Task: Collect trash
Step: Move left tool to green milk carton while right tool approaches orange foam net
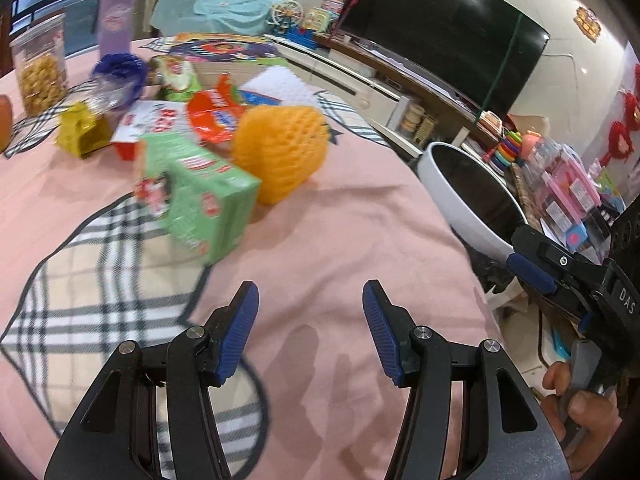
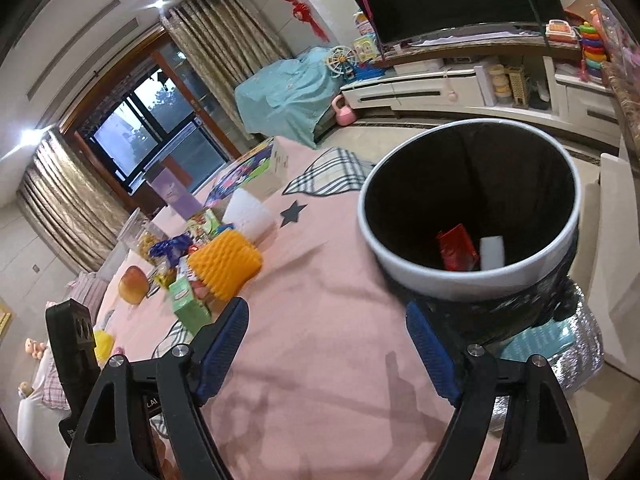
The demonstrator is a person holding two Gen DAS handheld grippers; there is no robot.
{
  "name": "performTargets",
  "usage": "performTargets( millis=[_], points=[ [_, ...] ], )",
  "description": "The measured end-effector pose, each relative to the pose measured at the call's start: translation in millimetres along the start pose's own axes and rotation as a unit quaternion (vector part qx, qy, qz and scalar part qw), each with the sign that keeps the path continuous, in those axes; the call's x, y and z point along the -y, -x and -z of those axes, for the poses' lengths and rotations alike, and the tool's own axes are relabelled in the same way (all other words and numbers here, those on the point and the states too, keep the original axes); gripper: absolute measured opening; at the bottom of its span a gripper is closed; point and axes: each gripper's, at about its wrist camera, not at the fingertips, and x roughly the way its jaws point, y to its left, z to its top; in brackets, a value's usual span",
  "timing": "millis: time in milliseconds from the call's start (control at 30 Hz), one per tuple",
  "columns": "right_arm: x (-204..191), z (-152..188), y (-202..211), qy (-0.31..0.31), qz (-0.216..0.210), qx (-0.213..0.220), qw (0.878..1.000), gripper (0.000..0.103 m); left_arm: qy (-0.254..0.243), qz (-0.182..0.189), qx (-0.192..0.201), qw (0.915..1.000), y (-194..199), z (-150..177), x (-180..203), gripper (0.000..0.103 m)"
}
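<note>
Trash lies on the pink tablecloth (image 1: 340, 240): a green carton (image 1: 200, 200), an orange foam net (image 1: 280, 152), red wrappers (image 1: 212, 116), a yellow packet (image 1: 80, 132) and a white foam net (image 1: 276, 84). My left gripper (image 1: 310, 292) hovers open over bare cloth, short of the carton, with nothing between its fingers. My right gripper (image 2: 326, 312) is open and empty above the cloth, left of the white bin (image 2: 440, 280), which has a black liner. In the bin lie a red wrapper (image 2: 456, 246) and a white piece (image 2: 492, 252). The orange foam net (image 2: 226, 266) and green carton (image 2: 188, 304) sit ahead to the left.
A snack jar (image 1: 40, 72), a purple box (image 1: 116, 20) and a colourful flat box (image 1: 224, 46) stand at the table's far side. The bin (image 1: 472, 208) is beyond the table's right edge, with a TV (image 1: 440, 24) and cabinet behind. A hand (image 1: 580, 412) holds the right gripper (image 1: 520, 252).
</note>
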Motion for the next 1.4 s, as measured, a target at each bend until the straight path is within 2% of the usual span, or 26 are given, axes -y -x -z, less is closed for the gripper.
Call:
performTargets(
  millis=[100, 267, 500, 800, 1100, 1167, 1233, 1267, 1333, 1400],
  points=[
    [-10.6, 5.4, -4.7, 0.005, -0.007, -0.005, 1.0, 0.083, 0.003, -0.013, 0.008, 0.9999, 7.9, 5.1, -7.1, 0.056],
    [-25.3, 12.3, -13.3, 0.014, -0.015, -0.016, 1.0, 0.083, 0.025, -0.032, 0.02, 0.999, 16.9, 8.4, -29.0, 0.063],
    [-43.4, 19.3, -32.7, 0.027, -0.025, -0.032, 0.999, 0.085, 0.046, -0.048, 0.02, 0.9976, 21.0, 14.3, -53.6, 0.067],
    [-49.9, 17.8, -47.1, 0.027, -0.029, -0.04, 0.998, 0.085, 0.039, -0.054, 0.024, 0.9975, 3.9, -4.2, -44.4, 0.075],
    [-48.3, 7.9, -51.5, 0.015, -0.028, -0.035, 0.999, 0.085, 0.028, -0.105, 0.022, 0.9938, -24.1, -28.2, -38.6, 0.076],
    [-51.4, 5.8, -56.4, 0.015, -0.031, -0.039, 0.999, 0.085, 0.038, -0.098, 0.024, 0.9942, -22.7, -27.7, -49.8, 0.071],
    [-55.5, 5.6, -62.9, 0.018, -0.034, -0.043, 0.998, 0.085, 0.049, -0.074, 0.022, 0.9958, -19.2, -26.7, -61.7, 0.044],
    [-57.8, 5.5, -66.5, 0.02, -0.035, -0.045, 0.998, 0.085, 0.05, -0.069, 0.02, 0.9962, -17.8, -26.2, -64.7, 0.039],
    [-63.7, 5.2, -76.3, 0.023, -0.04, -0.052, 0.998, 0.085, 0.05, -0.062, 0.017, 0.9967, -12.6, -23.2, -75.0, 0.022],
    [-70.2, 4.5, -85.5, 0.027, -0.044, -0.057, 0.997, 0.085, 0.051, -0.057, 0.016, 0.997, -5.7, -18.8, -84.3, 0.017]
  ],
)
